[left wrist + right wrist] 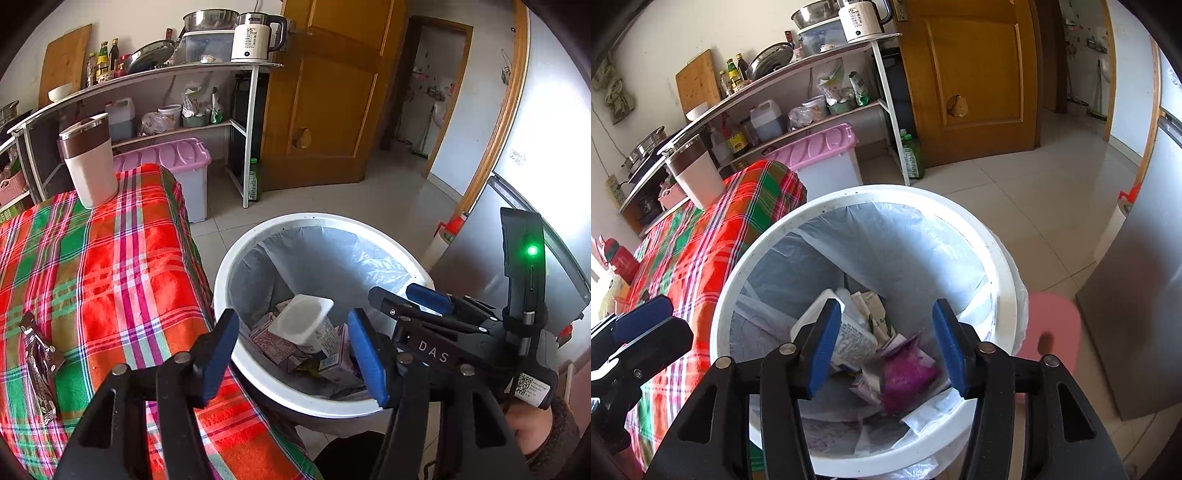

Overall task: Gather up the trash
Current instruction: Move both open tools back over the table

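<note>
A white trash bin [314, 218] with a clear liner stands on the floor against the table's right edge. My left gripper [295, 354] hovers open over its near rim. A white yogurt cup [303, 321] shows between the pads without touching them, above cartons [277, 343] in the bin. My right gripper [886, 350] is open over the same bin [857, 192]. A blurred purple wrapper [908, 373] lies loose below it, beside the white cup [849, 339]. A dark snack wrapper [37, 365] lies on the plaid tablecloth [110, 266]. Each view shows the other gripper: the right gripper [406, 297], the left gripper [653, 328].
A white and brown tumbler [90, 162] stands at the table's far end. Behind it are a pink-lidded box [173, 155] and a loaded shelf rack [155, 74]. A pink stool [1052, 332] and a steel fridge [1137, 295] stand right of the bin. A red bottle [622, 262] is on the table.
</note>
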Available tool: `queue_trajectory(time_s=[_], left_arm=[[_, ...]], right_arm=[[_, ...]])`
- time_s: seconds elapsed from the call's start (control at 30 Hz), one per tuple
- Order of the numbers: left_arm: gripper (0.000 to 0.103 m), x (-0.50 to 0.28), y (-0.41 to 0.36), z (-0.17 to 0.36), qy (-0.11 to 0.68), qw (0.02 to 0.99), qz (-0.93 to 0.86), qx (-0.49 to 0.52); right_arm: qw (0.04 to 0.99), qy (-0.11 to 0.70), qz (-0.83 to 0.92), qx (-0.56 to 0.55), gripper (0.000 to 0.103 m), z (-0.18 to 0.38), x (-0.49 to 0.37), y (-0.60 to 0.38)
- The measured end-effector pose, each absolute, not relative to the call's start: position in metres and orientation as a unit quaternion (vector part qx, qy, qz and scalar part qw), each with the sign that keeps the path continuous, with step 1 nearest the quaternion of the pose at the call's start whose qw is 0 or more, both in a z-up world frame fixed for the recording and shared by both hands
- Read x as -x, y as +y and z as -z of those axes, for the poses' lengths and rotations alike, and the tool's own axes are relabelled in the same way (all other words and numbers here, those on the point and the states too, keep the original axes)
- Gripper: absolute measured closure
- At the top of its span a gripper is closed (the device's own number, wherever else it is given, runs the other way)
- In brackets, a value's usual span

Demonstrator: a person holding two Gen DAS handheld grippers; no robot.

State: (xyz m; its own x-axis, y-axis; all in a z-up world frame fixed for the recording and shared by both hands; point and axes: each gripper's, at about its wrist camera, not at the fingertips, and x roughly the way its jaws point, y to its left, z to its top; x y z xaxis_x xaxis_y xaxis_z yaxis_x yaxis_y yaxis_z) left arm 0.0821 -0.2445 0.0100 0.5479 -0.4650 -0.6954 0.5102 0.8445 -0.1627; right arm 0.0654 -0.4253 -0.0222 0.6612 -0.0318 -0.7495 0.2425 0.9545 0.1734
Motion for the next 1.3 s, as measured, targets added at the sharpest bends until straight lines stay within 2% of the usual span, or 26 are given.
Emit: queue_trajectory(time_s=[0.6, 1.3], left_arm=[[0.035, -0.072, -0.198, -0.02, 0.373, 0.893, 0.251, 0.001], [0.035, -0.067, -0.095, -0.006, 0.375, 0.912, 0.164, 0.04]], right_arm=[[0.914, 0.382, 0.062, -0.123, 0.046, 0.005, -0.054, -0.398], [0.923, 0.371, -0.006, -0.101, 0.045, -0.002, -0.059, -0.322]])
